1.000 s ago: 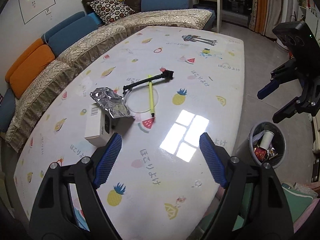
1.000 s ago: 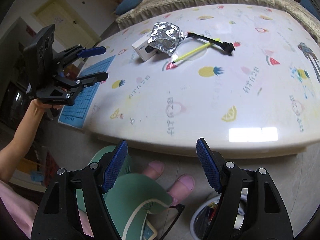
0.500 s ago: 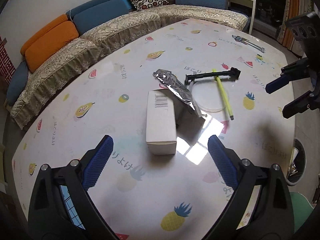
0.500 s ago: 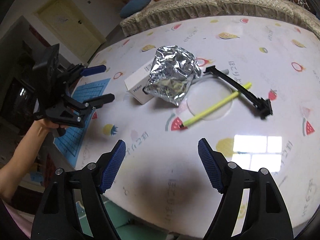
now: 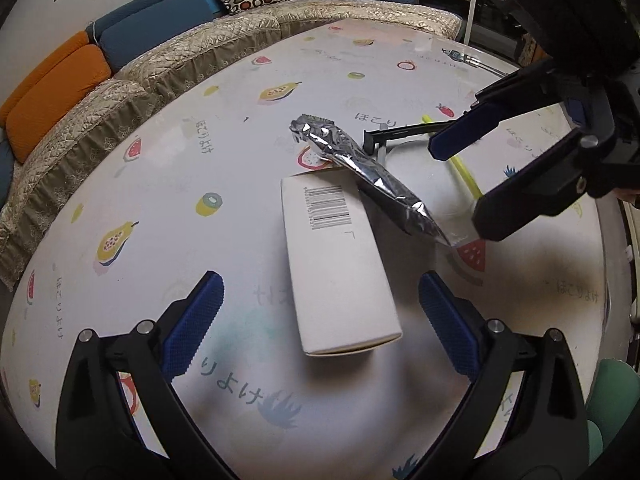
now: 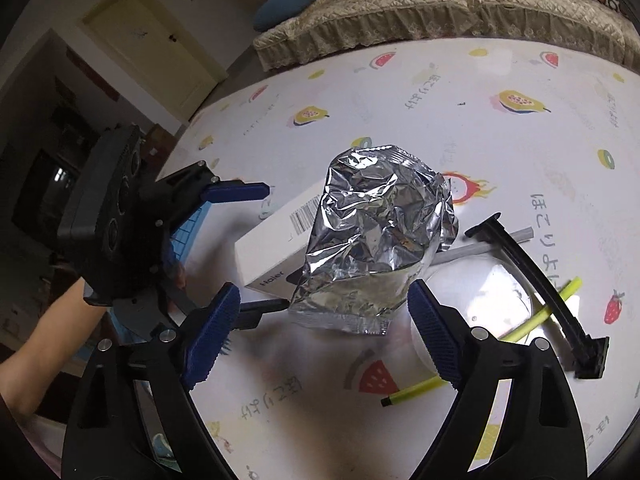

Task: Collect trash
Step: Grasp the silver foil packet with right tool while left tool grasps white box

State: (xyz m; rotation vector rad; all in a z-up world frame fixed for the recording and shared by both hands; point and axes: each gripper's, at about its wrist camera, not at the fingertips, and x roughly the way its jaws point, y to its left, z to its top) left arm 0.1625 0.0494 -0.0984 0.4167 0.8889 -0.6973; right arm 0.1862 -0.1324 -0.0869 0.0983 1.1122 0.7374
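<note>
The left gripper (image 5: 318,302) hangs over the table (image 5: 168,184) with its jaws spread wide, the near end of the white box (image 5: 336,264) lying between the blue pads (image 5: 192,320) without either pad touching it; these jaws have just been opening; the box lies flat, its barcode face up, and a crumpled silver foil bag (image 5: 360,164) leans on its far end, sloping down to the tabletop on the right; the right gripper (image 6: 320,332) also stands with jaws spread and just been opening wider, poised at the lower edge of the foil bag (image 6: 380,240), which sits between its pads but is not pinched; from the right wrist view the bag rises puffed and creased over the white box (image 6: 276,248), whose side reads "Haier"; to the right of the bag lie a black plastic strip (image 6: 536,284) with a blocky end, a yellow-green straw (image 6: 480,364) crossing under it, a grey stick (image 6: 476,248) and a clear round disc (image 6: 492,292) flat on the fruit-print tabletop; the left gripper (image 6: 236,248) shows at the left of that view, borne by a hand whose bare forearm (image 6: 36,344) reaches in from the lower left; a sofa (image 5: 120,92) with orange and blue cushions curves round the far side of the table
</note>
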